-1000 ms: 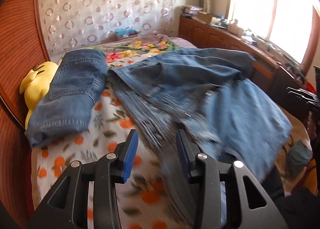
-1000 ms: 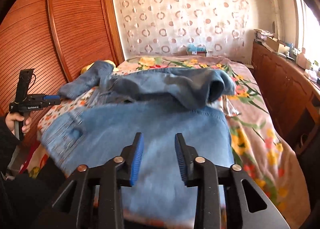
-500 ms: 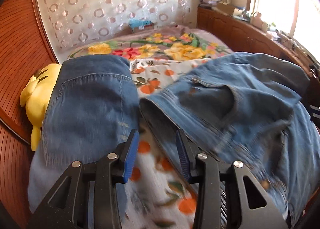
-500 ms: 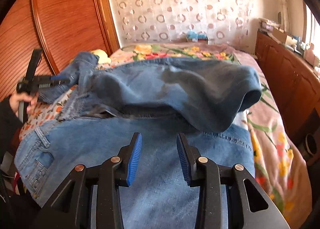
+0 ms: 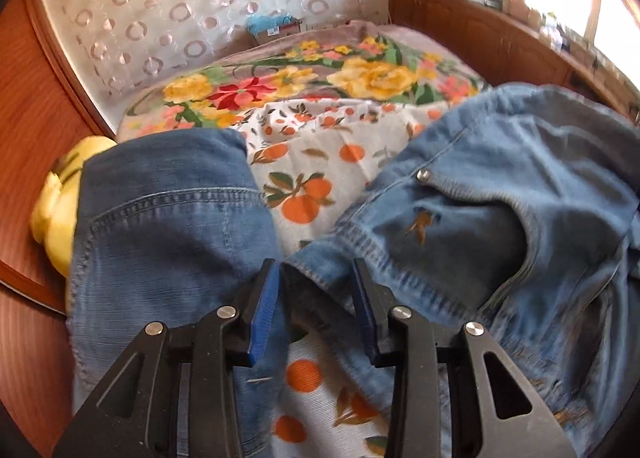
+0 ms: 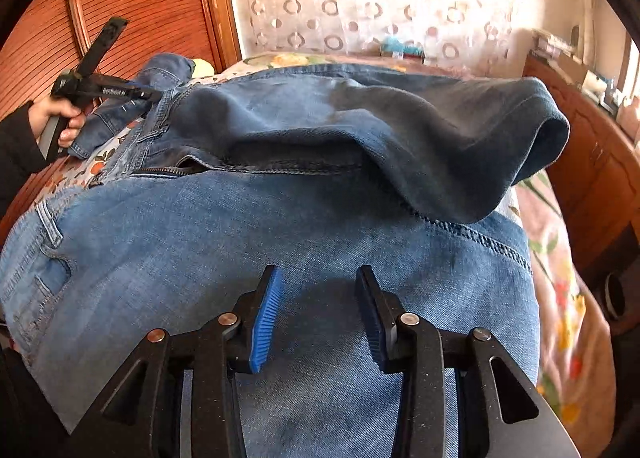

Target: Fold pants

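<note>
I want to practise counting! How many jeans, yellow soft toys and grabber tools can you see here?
Jeans: 2, the folded jeans and the spread-out jeans
Yellow soft toy: 1
Tools: 2, the left tool and the right tool
Total: 5

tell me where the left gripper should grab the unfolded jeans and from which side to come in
Probably the waistband corner, the thick stitched edge lying between the left gripper's open pads. It sticks out toward the folded jeans over the orange-print sheet, so coming from above, one pad on each side of the hem, looks easiest. The right gripper, whose jaws have just been opening, hovers over the leg, holding nothing.
</note>
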Demonstrator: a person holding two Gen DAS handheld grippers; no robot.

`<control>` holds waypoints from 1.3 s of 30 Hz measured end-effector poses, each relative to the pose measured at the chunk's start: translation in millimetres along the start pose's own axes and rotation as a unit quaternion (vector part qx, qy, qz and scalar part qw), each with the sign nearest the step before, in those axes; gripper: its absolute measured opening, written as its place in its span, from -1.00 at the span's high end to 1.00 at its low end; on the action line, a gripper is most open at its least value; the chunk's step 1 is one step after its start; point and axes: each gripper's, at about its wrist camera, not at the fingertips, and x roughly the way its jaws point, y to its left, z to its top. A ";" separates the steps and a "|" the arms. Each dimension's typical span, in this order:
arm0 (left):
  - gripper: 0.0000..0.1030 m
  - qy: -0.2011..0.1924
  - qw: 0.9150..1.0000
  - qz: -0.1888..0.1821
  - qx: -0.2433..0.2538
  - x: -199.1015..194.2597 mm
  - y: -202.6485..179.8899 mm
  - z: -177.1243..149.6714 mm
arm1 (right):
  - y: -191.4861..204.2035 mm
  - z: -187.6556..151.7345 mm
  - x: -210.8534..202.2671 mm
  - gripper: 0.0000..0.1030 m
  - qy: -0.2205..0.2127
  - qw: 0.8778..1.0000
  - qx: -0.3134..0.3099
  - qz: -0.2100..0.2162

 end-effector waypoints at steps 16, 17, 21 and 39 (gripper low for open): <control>1.00 -0.052 0.997 0.046 0.042 -27.5 -32.7 15.5 | 5.5 -13.4 -3.4 0.04 -0.005 1.000 -0.015 -0.006; 1.00 -0.063 0.996 0.048 0.042 -35.1 -32.6 22.3 | 5.2 -13.5 -3.5 0.04 -0.006 1.000 -0.014 -0.005; 1.00 -0.068 0.996 0.026 0.043 -53.6 -26.3 48.6 | 5.6 -14.1 -3.6 0.03 -0.006 1.000 -0.014 -0.005; 0.18 0.013 0.996 -0.042 -0.076 -0.3 -5.3 -20.8 | 8.4 -16.0 -4.6 0.02 -0.006 1.000 -0.017 -0.006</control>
